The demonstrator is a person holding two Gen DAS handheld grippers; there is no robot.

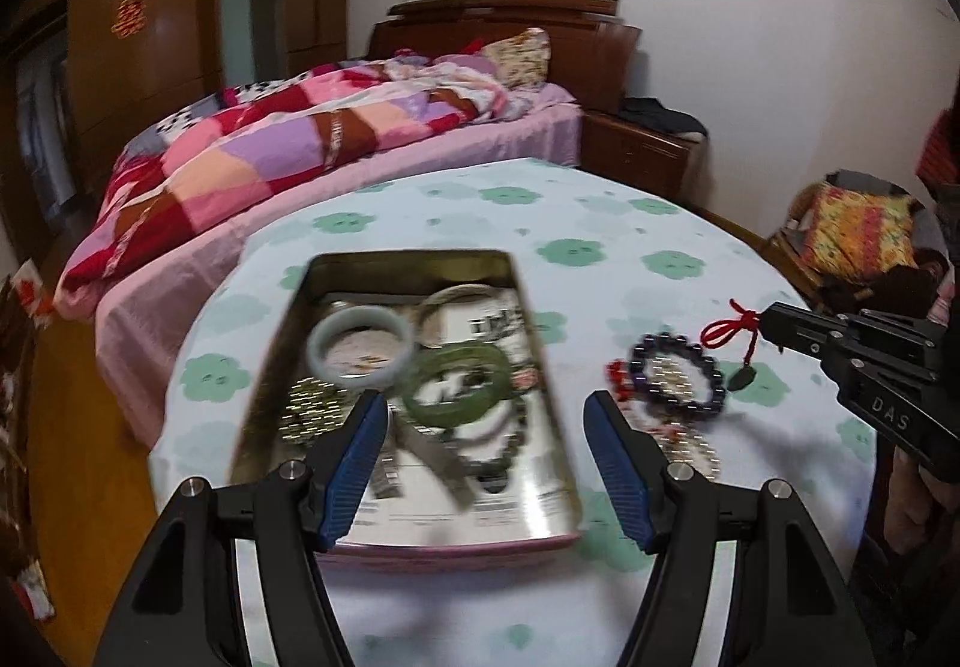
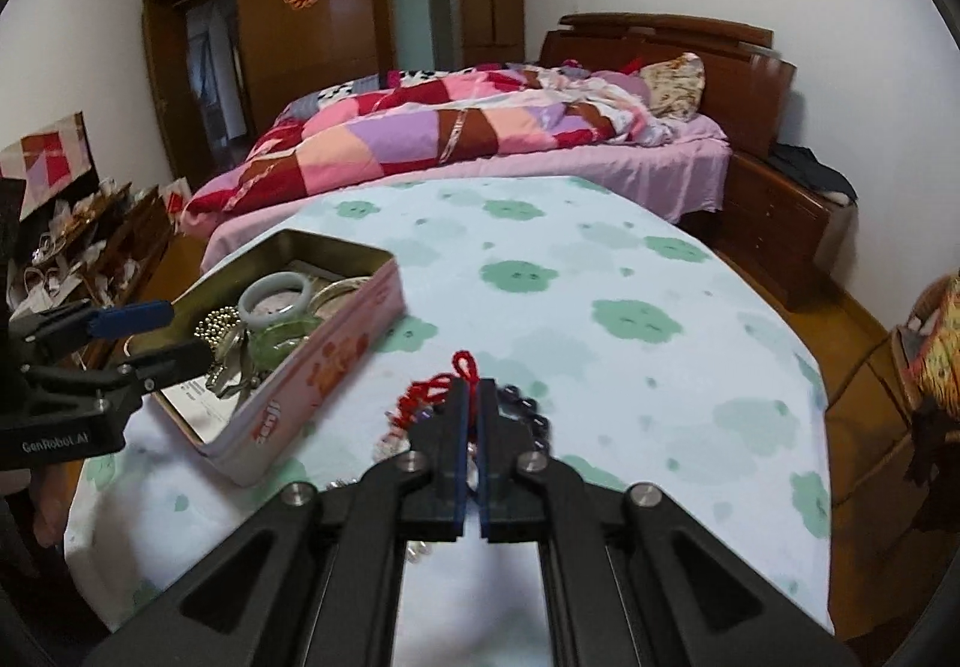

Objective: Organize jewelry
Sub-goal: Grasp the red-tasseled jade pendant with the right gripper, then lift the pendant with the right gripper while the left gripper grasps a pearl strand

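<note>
Cord first: my right tool (image 2: 474,397) is pinched shut on the red cord (image 1: 729,328) of a pendant necklace, whose dark stone (image 1: 743,380) hangs just above the tabletop (image 2: 600,259). I judge the cord is the sensible thing to hold, since it is thin enough to clamp and lets the stone dangle free. Under it, loose on the cloth, lie a dark bead bracelet (image 1: 678,373) and some red and pearly pieces too blurred to name. My left tool (image 1: 486,421) stands wide open with nothing between its fingers, held over the near end of the tin (image 1: 528,319), probably ready to steady it or sort inside. The tin sits left of the loose pile and already holds a pale bangle (image 1: 360,346), a green bangle (image 1: 459,385), a thin clear one behind them, a coil of metal beads (image 1: 312,406) and papers underneath. I reckon the necklace goes there next.
</note>
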